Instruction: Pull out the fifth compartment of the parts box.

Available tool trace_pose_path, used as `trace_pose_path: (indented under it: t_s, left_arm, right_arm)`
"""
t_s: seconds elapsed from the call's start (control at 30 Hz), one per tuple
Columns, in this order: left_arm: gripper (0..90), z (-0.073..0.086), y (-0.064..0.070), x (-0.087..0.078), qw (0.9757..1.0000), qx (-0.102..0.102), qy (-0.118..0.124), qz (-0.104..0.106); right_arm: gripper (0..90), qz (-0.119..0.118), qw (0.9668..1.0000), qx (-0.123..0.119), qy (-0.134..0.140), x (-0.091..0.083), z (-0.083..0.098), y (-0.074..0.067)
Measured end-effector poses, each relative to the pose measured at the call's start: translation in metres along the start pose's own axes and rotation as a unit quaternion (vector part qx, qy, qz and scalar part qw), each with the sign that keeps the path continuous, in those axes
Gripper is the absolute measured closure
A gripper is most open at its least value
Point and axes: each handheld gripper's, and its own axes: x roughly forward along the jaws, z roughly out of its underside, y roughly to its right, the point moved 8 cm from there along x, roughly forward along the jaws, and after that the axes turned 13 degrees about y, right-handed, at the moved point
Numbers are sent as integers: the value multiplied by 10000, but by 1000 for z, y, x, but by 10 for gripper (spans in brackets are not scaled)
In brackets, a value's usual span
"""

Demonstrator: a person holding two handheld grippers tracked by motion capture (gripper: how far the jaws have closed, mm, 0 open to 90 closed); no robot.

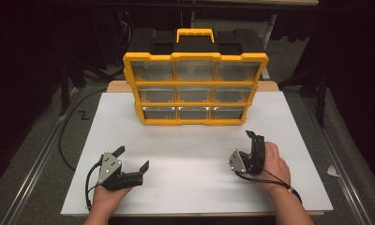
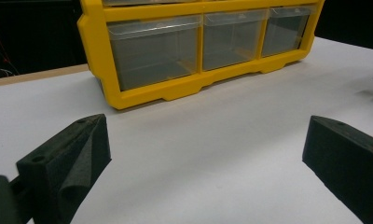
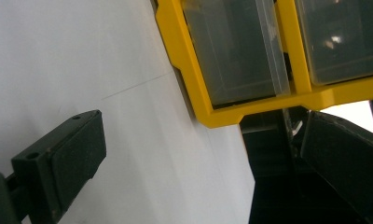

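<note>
The yellow drawer organizer (image 1: 195, 89) stands at twelve o'clock on the white table (image 1: 185, 140) and blocks the far edge. Bare tabletop lies open between it and the left gripper (image 1: 132, 158) at seven o'clock and the right gripper (image 1: 242, 145) at five o'clock.

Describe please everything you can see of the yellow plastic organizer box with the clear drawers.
The yellow plastic organizer box stands upright on the white table top, near its far edge, with its front toward the person. The yellow frame holds nine clear plastic drawers, three rows of three, all pushed in; they look empty, though reflections hide part of them. A yellow carry handle sits on the black top. The base has small feet. Neither gripper touches it; both lie apart from it, nearer the person.
</note>
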Motion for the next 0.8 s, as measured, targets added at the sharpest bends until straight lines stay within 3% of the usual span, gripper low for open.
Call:
trace_pose_path:
  t_s: [0.33,0.6,0.8]
  left_arm:
    - [16,1,1,0,9999,112,-28,27]
    - [20,3,-2,1,9998,137,-119,-12]
    - [21,4,-1,0,9997,133,-202,21]
  right_arm:
    - [9,52,9990,-444,-20,-2,-5,-1]
    - [8,131,9952,-966,-106,-2,-9,0]
    - [8,181,9933,-1140,-53,-3,-13,1]
